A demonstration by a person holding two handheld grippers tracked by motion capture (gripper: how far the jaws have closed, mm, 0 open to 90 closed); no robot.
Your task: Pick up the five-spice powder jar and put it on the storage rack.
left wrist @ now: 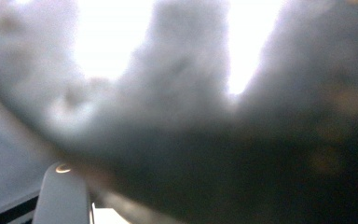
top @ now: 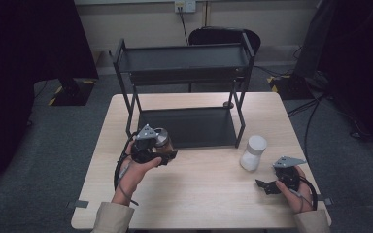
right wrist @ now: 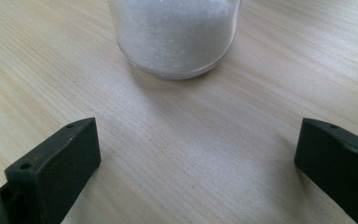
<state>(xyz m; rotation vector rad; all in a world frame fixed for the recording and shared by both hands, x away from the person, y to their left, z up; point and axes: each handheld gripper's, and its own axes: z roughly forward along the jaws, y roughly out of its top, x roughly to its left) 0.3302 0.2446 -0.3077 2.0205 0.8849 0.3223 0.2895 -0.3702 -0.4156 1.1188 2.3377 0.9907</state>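
The left hand-held gripper [top: 164, 154] was raised a little above the light wooden worktop [top: 199, 194], just in front of the lower shelf of a black two-tier rack [top: 187, 127]. Its jaws were clamped on a jar with brown contents and a silvery lid [top: 162, 139], the jar lying between the jaws and tilted toward the rack. In the left gripper view the jar's bulk sat so close to the lens that it was a dark blur; a pale rounded part [left wrist: 60, 196] showed at the lower left, too unclear to name.

The right hand-held gripper [top: 263, 186] hovered low near the right front of the worktop, held by the person's right hand [top: 296, 187]. Its jaws stood wide apart and empty; in the right gripper view the two black pads [right wrist: 56, 168] framed bare wood [right wrist: 191, 154]. Straight ahead of those jaws, near but apart from them, stood a clear jar of white granules [right wrist: 175, 35], upright on the worktop. In the high view that jar [top: 252, 153] carried a white lid and stood just up and to the left of the right hand-held gripper, beside the rack's right front leg.

The person's left hand [top: 133, 172] came in from the bottom edge in a beige sleeve [top: 111, 218].
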